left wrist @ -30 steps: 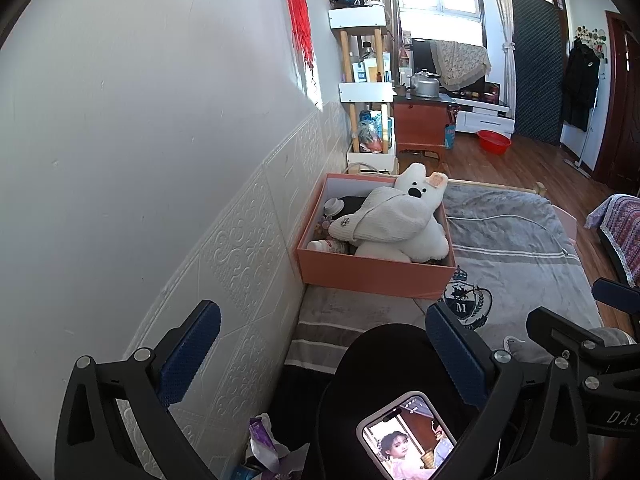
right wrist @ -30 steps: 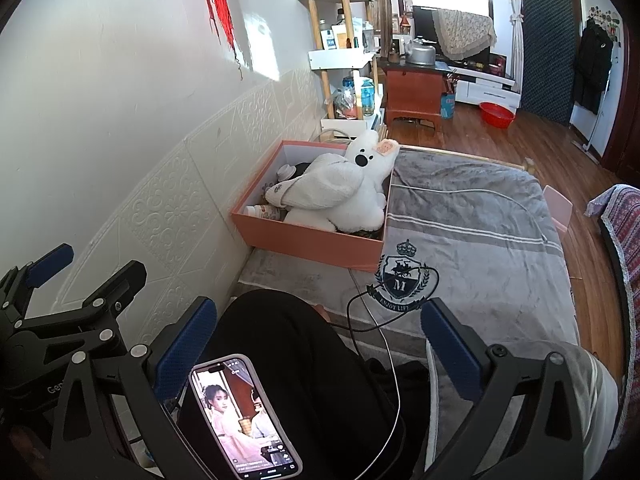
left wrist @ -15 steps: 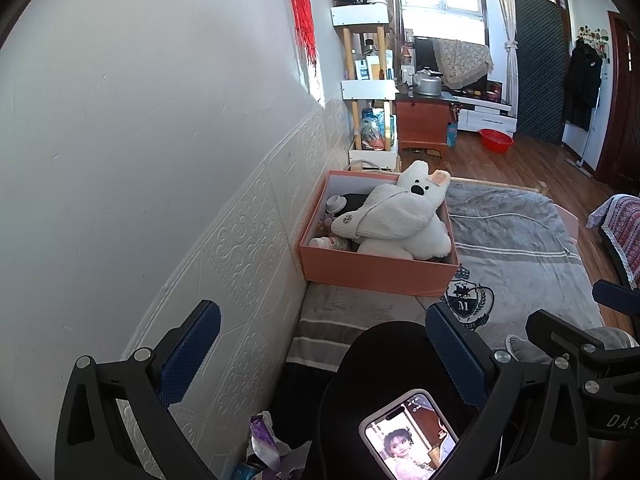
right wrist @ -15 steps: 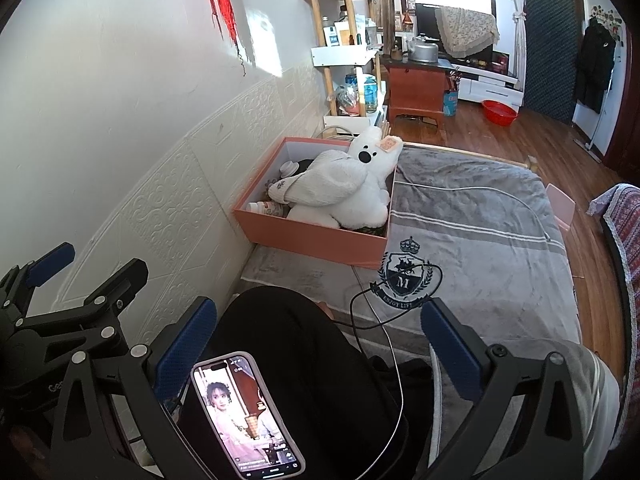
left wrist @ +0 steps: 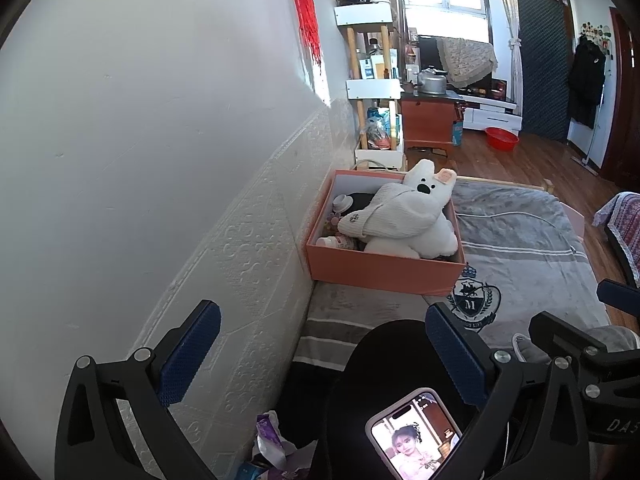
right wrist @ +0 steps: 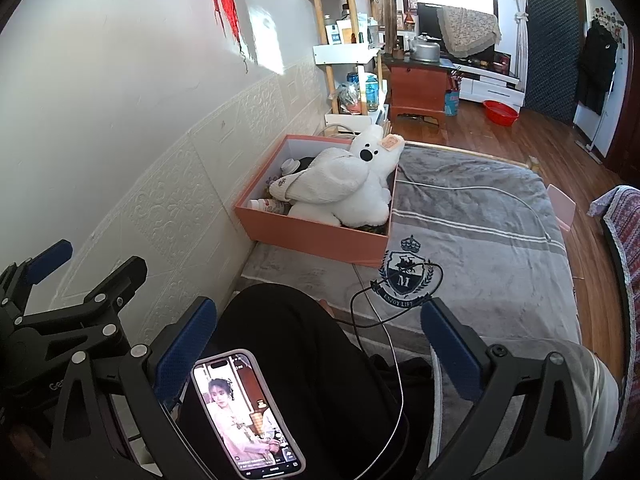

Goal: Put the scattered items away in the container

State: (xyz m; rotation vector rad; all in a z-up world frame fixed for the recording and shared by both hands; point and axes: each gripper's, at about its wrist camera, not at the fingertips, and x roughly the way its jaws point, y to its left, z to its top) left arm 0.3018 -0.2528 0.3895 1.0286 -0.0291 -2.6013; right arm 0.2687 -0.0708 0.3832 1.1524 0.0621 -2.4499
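An orange box [left wrist: 384,272] [right wrist: 316,236] stands on the grey bed against the wall. Inside it lie a white plush bear [left wrist: 416,216] [right wrist: 352,184], a white knit garment draped over the bear, a small bottle [left wrist: 338,242] and other small items. My left gripper [left wrist: 324,344] is open, far back from the box, above a person's black-clad knee. My right gripper [right wrist: 316,332] is also open and empty, over the same lap. A lit phone [left wrist: 414,430] [right wrist: 246,410] rests on the black-clad leg.
A black cable [right wrist: 396,300] and a white cable [right wrist: 492,196] lie on the grey blanket [right wrist: 480,248]. The textured wall runs along the left. Behind the box stand a white shelf unit [left wrist: 374,92] and a red cabinet. Crumpled wrappers [left wrist: 272,446] lie by the wall.
Both views have shifted slightly; the box sits a little higher in each frame. Both grippers stay open and empty.
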